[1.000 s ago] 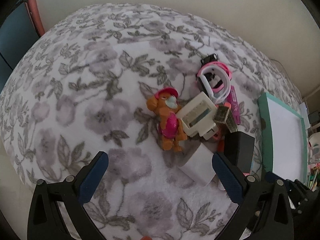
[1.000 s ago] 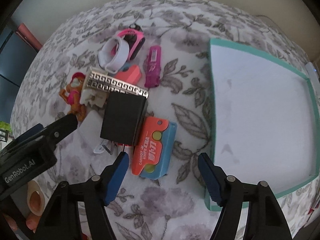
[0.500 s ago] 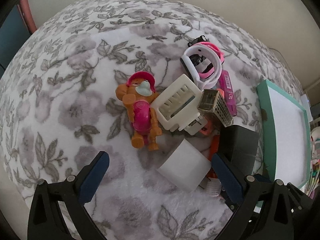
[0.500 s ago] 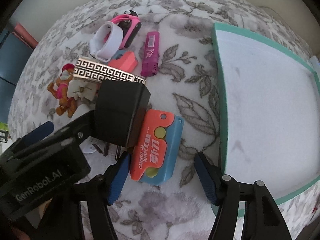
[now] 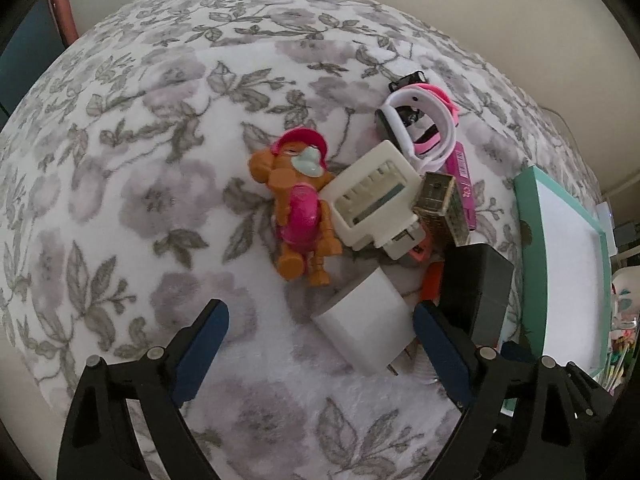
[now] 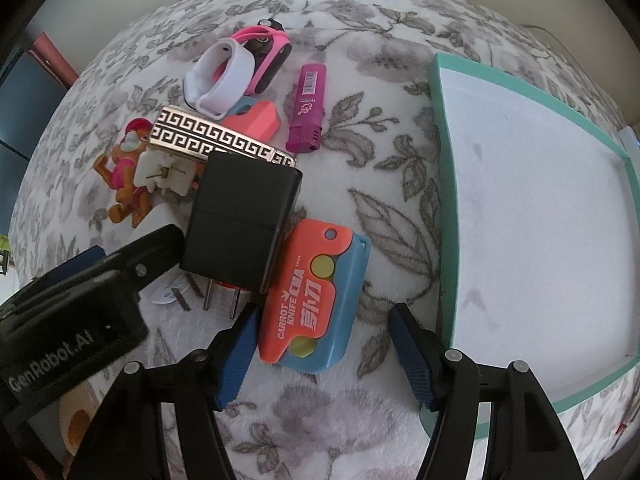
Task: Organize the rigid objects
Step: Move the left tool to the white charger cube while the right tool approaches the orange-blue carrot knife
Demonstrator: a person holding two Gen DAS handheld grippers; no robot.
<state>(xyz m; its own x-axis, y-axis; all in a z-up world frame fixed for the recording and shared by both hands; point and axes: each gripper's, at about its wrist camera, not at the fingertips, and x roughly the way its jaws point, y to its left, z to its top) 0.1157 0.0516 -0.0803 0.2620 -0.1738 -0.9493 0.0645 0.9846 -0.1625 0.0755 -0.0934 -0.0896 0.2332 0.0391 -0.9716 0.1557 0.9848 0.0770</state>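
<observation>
In the left wrist view a white charger cube (image 5: 364, 324) lies on the floral blanket between the fingers of my left gripper (image 5: 318, 344). Its jaws are closing; the right pad is close beside the cube and the left pad stands well clear. In the right wrist view my right gripper (image 6: 326, 348) straddles the lower end of an orange-and-blue carrot knife (image 6: 316, 296). Neither pad presses on it. A black adapter (image 6: 240, 224) leans over the knife's left edge. The teal-rimmed white tray (image 6: 444, 160) lies to the right.
The pile also holds an orange toy figure (image 5: 300, 208), a cream plug block (image 5: 376, 200), a gold-patterned box (image 6: 216, 136), white and pink watches (image 6: 228, 76) and a purple lighter (image 6: 308, 108). The left gripper's body (image 6: 80, 300) crowds the black adapter.
The left gripper has come in over the pile, so the white cube now lies between its fingers, which have narrowed slightly. The right gripper has sunk toward the carrot knife.
</observation>
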